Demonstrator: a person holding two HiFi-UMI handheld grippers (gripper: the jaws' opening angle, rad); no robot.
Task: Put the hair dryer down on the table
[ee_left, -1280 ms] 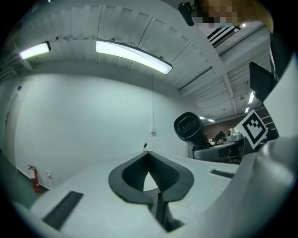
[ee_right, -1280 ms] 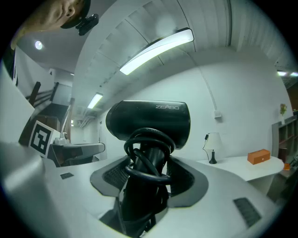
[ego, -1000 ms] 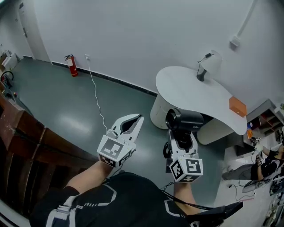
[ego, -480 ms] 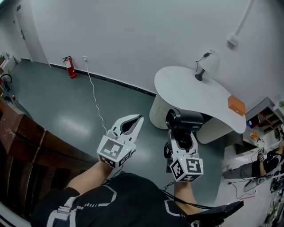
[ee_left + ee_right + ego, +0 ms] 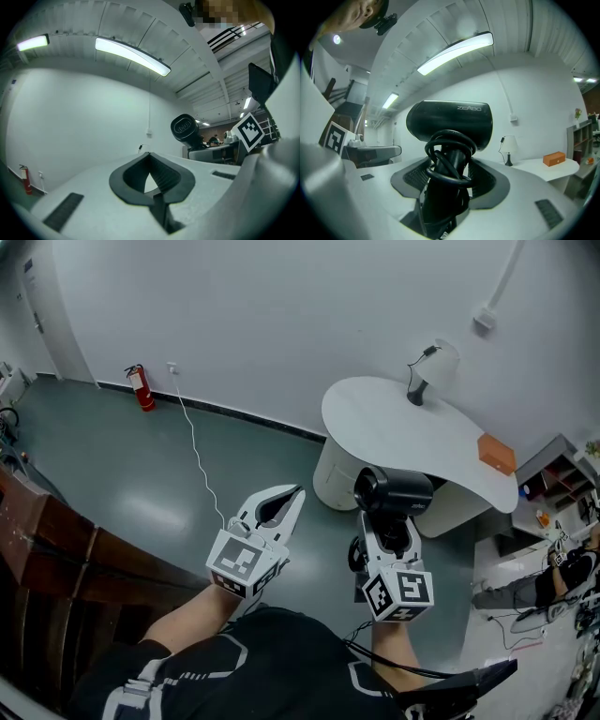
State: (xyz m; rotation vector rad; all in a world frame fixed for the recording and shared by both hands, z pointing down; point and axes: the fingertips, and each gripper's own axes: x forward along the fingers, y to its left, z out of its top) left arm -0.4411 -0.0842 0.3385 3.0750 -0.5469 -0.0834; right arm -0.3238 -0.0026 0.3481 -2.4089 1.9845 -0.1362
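A black hair dryer point(image 5: 392, 491) stands upright in my right gripper point(image 5: 389, 526), which is shut on its handle. Its black cord is wound in loops round the handle point(image 5: 449, 176). The dryer's barrel point(image 5: 450, 119) points sideways above the jaws. It hangs in the air over the grey floor, just short of the white rounded table point(image 5: 394, 427). My left gripper point(image 5: 281, 502) is held beside it on the left, shut with nothing between its pads point(image 5: 151, 176). The dryer's nozzle point(image 5: 185, 129) shows to the right in the left gripper view.
On the table stand a small lamp point(image 5: 427, 371) at the far edge and an orange box point(image 5: 496, 453) at the right. A red fire extinguisher point(image 5: 141, 388) and a white cable point(image 5: 199, 451) are by the wall. Dark wooden furniture point(image 5: 37, 531) is at the left.
The head view has drifted slightly, so the table and extinguisher sit a little more to the left. Both grippers keep the same pose and the dryer stays held.
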